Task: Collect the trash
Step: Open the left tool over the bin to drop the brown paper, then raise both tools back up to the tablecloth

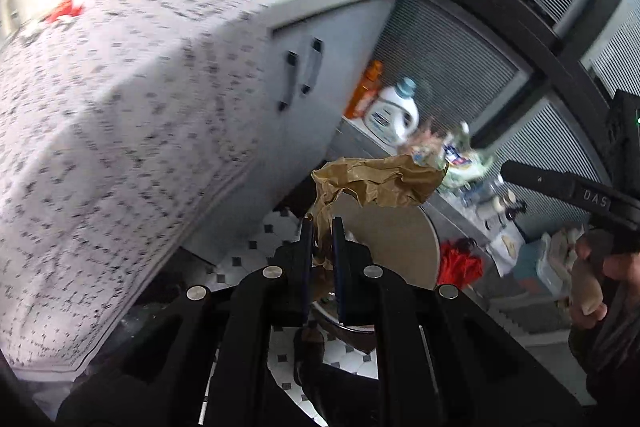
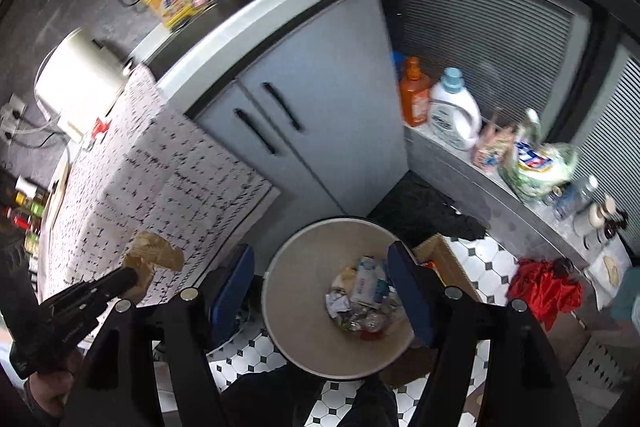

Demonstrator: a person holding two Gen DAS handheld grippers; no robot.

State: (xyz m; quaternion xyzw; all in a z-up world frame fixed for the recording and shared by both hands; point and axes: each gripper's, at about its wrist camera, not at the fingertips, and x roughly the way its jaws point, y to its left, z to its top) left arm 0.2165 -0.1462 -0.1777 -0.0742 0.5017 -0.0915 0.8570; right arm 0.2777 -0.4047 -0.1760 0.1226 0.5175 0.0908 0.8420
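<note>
My left gripper (image 1: 321, 223) is shut on a crumpled brown paper bag (image 1: 380, 183) and holds it in the air, left of and above a round beige trash bin (image 1: 400, 239). In the right wrist view the left gripper (image 2: 134, 277) with the paper bag (image 2: 154, 255) shows at the left. My right gripper (image 2: 320, 267) is open and empty, right above the trash bin (image 2: 296, 291), which holds several crumpled wrappers and cartons (image 2: 364, 295).
A patterned cloth (image 2: 160, 179) hangs over the counter at left, beside a grey cabinet (image 2: 320, 107). Detergent bottles (image 2: 452, 111) and bags stand on a low ledge at right. A red cloth (image 2: 544, 287) and a cardboard box (image 2: 440, 255) lie on the tiled floor.
</note>
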